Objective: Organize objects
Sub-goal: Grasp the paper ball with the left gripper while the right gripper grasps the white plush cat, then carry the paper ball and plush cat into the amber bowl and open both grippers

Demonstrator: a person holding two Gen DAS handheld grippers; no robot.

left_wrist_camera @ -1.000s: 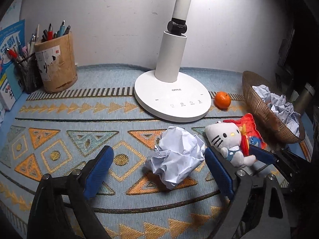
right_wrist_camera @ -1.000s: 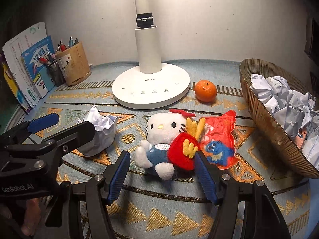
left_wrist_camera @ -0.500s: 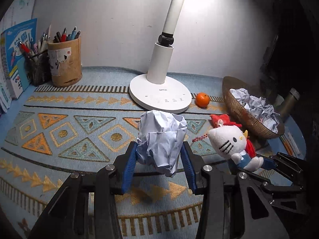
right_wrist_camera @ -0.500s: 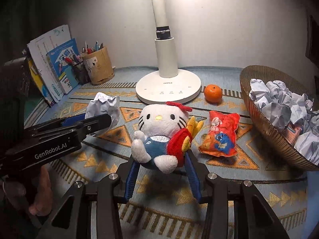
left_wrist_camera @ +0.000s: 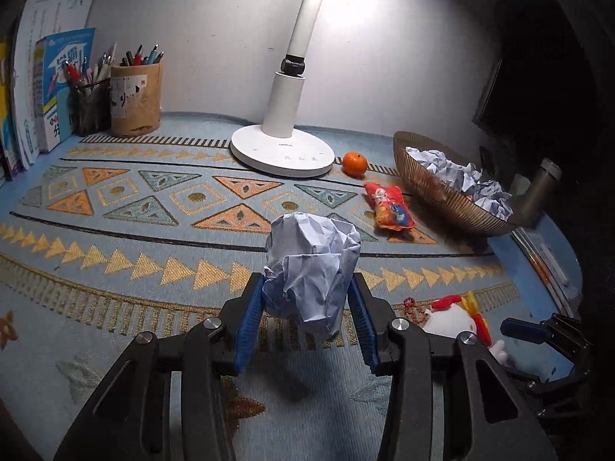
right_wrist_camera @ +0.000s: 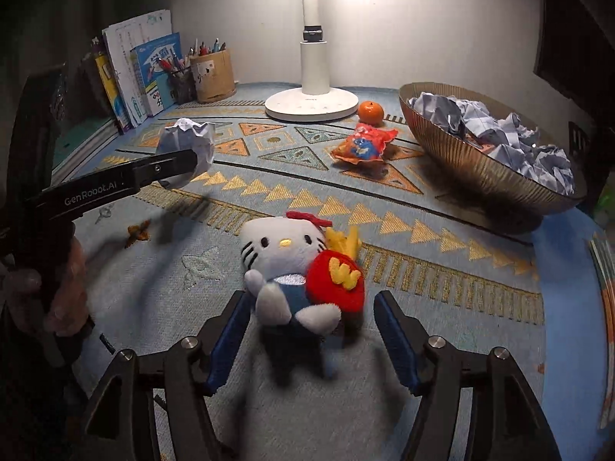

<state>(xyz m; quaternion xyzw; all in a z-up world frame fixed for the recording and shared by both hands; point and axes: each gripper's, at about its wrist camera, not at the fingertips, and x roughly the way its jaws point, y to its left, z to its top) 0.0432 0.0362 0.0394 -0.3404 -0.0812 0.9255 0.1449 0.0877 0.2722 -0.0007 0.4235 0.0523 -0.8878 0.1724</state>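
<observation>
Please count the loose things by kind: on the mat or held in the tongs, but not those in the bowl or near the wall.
Paper ball: 1
Plush toy: 1
Snack bag: 1
Orange: 1
Total: 4

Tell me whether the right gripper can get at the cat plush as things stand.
Probably yes: the cat plush lies on the mat right between the right gripper's opening jaws, pads clear of it, and nothing stands in the way.
</observation>
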